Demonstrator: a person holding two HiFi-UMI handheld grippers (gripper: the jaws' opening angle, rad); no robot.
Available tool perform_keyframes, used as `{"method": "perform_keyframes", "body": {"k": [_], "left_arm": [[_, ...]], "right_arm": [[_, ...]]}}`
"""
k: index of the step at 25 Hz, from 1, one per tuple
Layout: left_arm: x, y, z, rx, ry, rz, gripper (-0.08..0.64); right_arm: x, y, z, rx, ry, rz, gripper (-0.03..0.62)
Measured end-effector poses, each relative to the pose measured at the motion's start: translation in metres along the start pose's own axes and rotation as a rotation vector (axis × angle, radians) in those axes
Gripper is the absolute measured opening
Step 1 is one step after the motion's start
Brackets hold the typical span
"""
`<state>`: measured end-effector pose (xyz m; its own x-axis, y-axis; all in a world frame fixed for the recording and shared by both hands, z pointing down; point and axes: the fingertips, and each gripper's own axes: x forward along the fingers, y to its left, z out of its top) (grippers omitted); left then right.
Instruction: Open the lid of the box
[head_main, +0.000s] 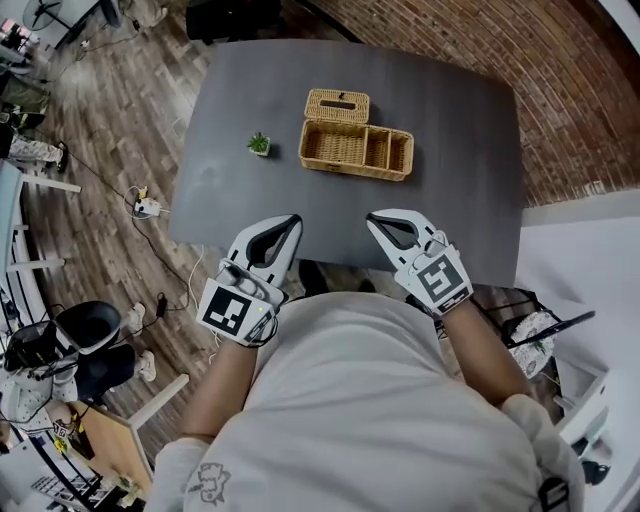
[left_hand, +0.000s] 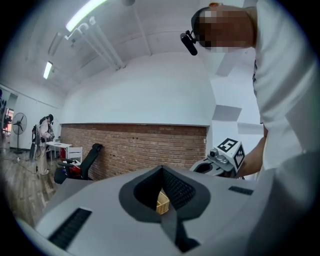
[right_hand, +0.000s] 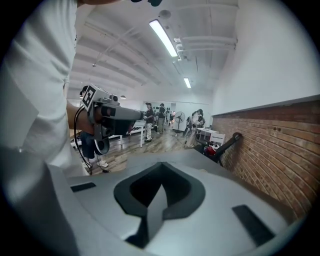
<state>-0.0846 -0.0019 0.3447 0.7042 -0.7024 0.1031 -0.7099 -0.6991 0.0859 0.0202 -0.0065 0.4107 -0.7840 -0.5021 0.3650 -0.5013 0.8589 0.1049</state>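
A wicker box (head_main: 355, 149) stands at the far middle of the dark grey table (head_main: 450, 130), its compartments showing from above. Its wicker lid (head_main: 337, 104) sits just behind it, touching the back edge. Both grippers hover over the table's near edge, well short of the box. My left gripper (head_main: 292, 220) is shut and holds nothing. My right gripper (head_main: 373, 217) is likewise shut and holds nothing. In the left gripper view a bit of the wicker box (left_hand: 162, 202) shows through the hollow behind the shut left gripper (left_hand: 161, 170). In the right gripper view the right gripper (right_hand: 161, 164) is closed too.
A small green potted plant (head_main: 259, 144) stands on the table left of the box. A brick wall (head_main: 520, 60) runs along the table's right side. A power strip and cables (head_main: 147, 207) lie on the wooden floor to the left. Several people (right_hand: 160, 117) stand far off.
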Motion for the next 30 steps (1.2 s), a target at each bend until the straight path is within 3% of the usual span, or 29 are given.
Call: {"method": "perform_keyframes", "body": {"k": [10, 16, 22, 30], "left_arm": [[0.001, -0.080, -0.004, 0.011, -0.008, 0.055, 0.011], [-0.015, -0.110, 0.001, 0.021, -0.007, 0.086, 0.011], [-0.029, -0.130, -0.001, 0.063, 0.012, 0.069, 0.011], [-0.064, -0.138, -0.013, 0.061, 0.024, 0.015, 0.011]], "right_arm": [[-0.088, 0.016, -0.026, -0.002, -0.037, 0.015, 0.005], [-0.107, 0.039, -0.048, 0.029, -0.042, 0.039, 0.005], [-0.124, 0.052, -0.040, 0.027, -0.088, 0.008, 0.005], [-0.132, 0.083, -0.020, 0.029, -0.124, -0.060, 0.005]]}}
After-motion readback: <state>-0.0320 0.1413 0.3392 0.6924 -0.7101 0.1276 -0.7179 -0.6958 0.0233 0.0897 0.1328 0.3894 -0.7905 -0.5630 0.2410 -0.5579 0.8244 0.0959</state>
